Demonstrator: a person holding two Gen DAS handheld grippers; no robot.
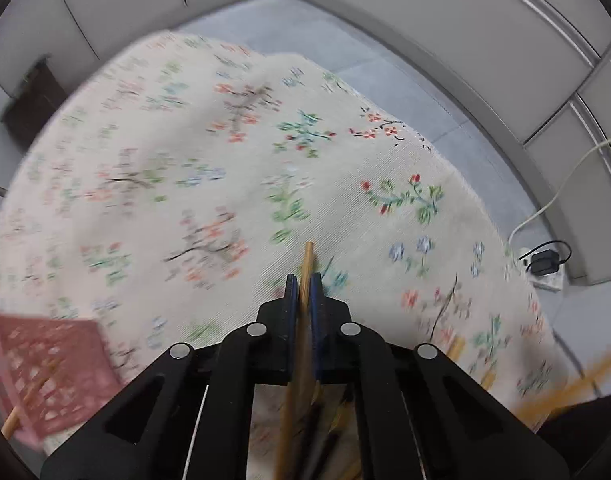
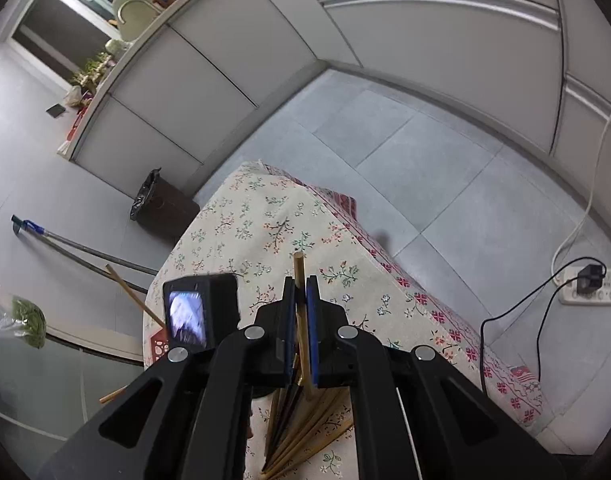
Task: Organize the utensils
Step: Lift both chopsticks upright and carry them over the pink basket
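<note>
My left gripper (image 1: 304, 286) is shut on a light wooden chopstick (image 1: 306, 264) that sticks out past the blue pads above the floral tablecloth (image 1: 209, 168). A pink perforated basket (image 1: 49, 376) with a chopstick in it sits at the lower left. My right gripper (image 2: 301, 290) is shut on another wooden chopstick (image 2: 298, 268), held above the table. A pile of light and dark chopsticks (image 2: 305, 436) lies on the cloth under it. The left gripper's camera body (image 2: 197, 316) shows at the left of the right wrist view.
The table edge drops to a grey tiled floor (image 2: 425, 160). A brown bin with a black liner (image 2: 161, 208) and a mop handle (image 2: 85, 252) stand by the table. A white power strip with a black plug (image 2: 589, 284) lies on the floor at the right.
</note>
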